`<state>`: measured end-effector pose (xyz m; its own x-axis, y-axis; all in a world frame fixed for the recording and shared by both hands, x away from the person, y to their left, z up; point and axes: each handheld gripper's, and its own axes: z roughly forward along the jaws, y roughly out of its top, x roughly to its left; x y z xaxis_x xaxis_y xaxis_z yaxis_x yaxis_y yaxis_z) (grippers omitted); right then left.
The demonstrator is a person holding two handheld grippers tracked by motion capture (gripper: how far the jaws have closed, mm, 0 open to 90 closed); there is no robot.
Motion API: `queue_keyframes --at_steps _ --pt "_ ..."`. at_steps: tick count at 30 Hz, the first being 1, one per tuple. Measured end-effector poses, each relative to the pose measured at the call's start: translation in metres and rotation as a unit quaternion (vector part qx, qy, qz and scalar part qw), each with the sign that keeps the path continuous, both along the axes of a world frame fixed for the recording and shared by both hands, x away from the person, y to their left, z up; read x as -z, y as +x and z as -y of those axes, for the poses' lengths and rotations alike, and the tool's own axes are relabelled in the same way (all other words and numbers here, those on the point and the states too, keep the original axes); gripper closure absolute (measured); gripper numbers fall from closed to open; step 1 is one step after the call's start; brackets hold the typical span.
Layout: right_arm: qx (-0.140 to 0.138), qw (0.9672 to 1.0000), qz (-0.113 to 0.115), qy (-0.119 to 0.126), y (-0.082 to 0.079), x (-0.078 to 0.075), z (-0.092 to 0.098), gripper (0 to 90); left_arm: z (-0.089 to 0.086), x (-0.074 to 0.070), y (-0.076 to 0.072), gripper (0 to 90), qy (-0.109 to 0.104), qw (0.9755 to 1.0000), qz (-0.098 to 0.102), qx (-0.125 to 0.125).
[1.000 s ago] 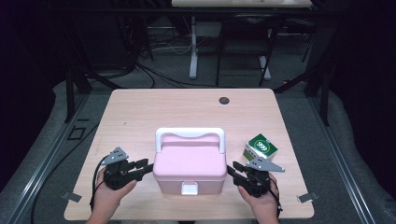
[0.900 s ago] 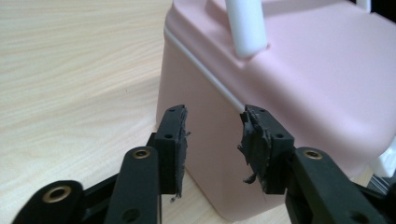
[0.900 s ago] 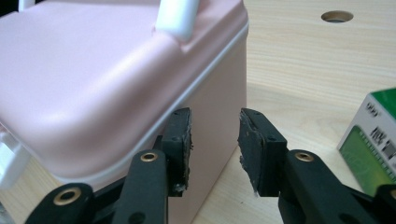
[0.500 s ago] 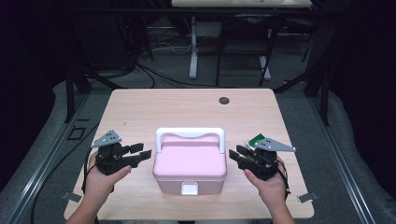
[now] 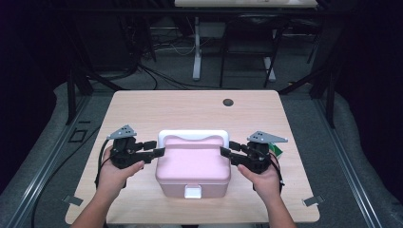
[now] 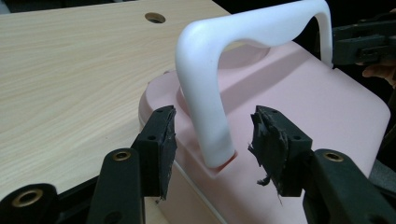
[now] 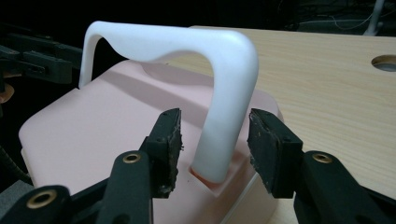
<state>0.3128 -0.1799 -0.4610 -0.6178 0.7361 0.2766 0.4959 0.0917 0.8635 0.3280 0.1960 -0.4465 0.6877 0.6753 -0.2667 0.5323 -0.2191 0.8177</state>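
Straddling either foot of the white handle (image 6: 205, 93) atop the pink box (image 5: 192, 168) at the table's (image 5: 190, 107) near edge, left gripper (image 6: 212, 135) and right gripper (image 7: 215, 137), just opening, standing spread without pinching, likely risking uneven closing and tipping.

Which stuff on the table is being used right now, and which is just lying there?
In use:
- pink box
- its white handle, upright
- left gripper, open around one handle leg, jaws just opening
- right gripper, open around the other leg, jaws just opening

Just lying about:
- green packet, behind the right gripper
- table with its hole
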Motion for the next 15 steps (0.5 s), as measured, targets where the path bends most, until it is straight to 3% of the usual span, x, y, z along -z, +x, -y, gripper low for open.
queue_keyframes --at_steps 6,7,11,15 --pt "-0.011 0.9998 0.010 0.010 0.0003 0.0063 -0.0049 54.6 0.0093 0.0069 0.0032 52.7 -0.004 0.9999 -0.002 0.011" --pt "-0.009 0.9999 0.013 0.002 -0.0006 0.0061 -0.0056 54.6 0.0104 0.0081 0.0034 53.1 -0.005 0.9999 0.000 0.010" --pt "-0.009 0.9998 0.017 0.011 -0.0022 0.0065 -0.0053 55.5 0.0098 0.0099 0.0024 56.0 -0.012 0.9999 0.005 0.003" --pt "-0.007 0.9996 0.027 0.007 -0.0059 0.0065 -0.0049 59.6 0.0089 0.0085 -0.0022 62.3 -0.001 0.9998 0.022 0.000"
